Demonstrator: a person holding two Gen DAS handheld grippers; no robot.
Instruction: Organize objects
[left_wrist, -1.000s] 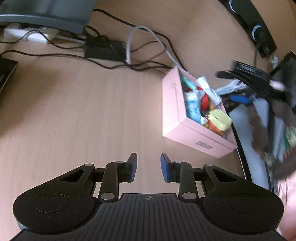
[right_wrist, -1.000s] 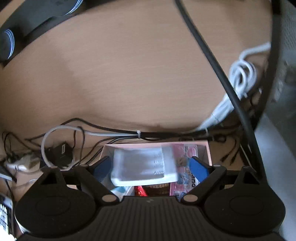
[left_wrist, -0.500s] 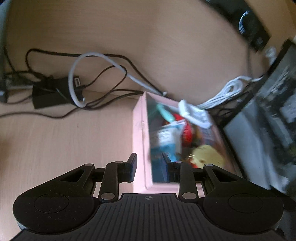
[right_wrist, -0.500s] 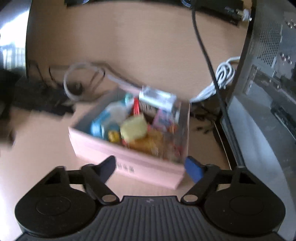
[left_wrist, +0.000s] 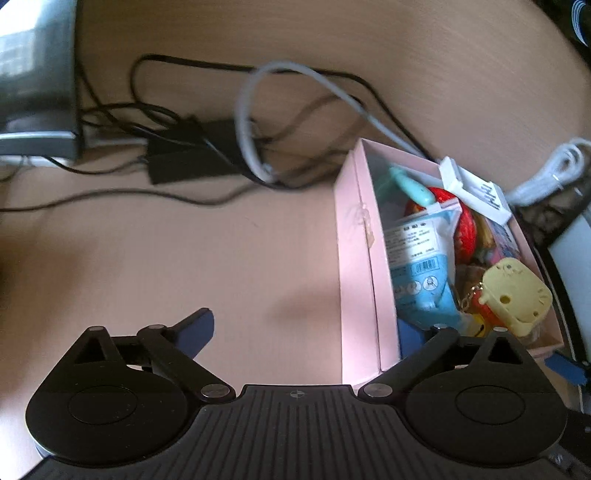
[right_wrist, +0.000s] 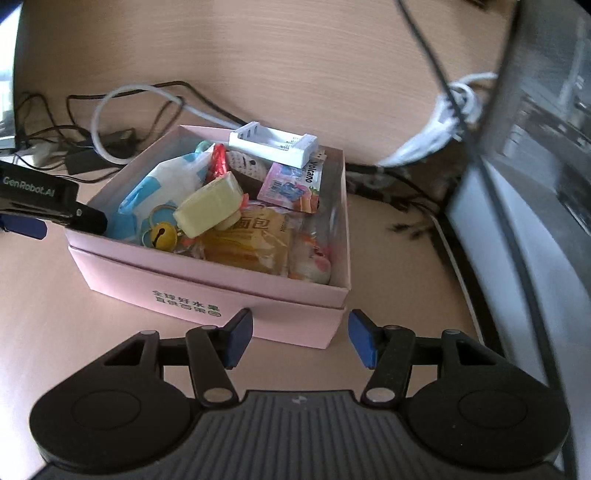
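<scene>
Left to right: left gripper (left_wrist: 306, 328) is opening, jaws spread wide and straddling the left wall of the open pink cardboard box (right_wrist: 207, 291), one finger outside on the tan wooden desk (left_wrist: 184, 258), the other inside among the contents, pads pressing on nothing. Risk: if it clamps that thin wall, the card may buckle, or the inner finger may shove the blue-and-white plastic pouch (left_wrist: 417, 258) and yellow plastic toy (left_wrist: 517, 295). The box is crammed; the white plastic battery charger (right_wrist: 273, 144) sits perched on the far rim and would likely tip out with any jolt. Right gripper (right_wrist: 299, 338) is closing, jaws about half apart at the box's near right corner, which sits between them, no contact visible. Uneven pulls could twist the box. Loose black and white cables (right_wrist: 122, 110) behind it might snag if it slides back.
</scene>
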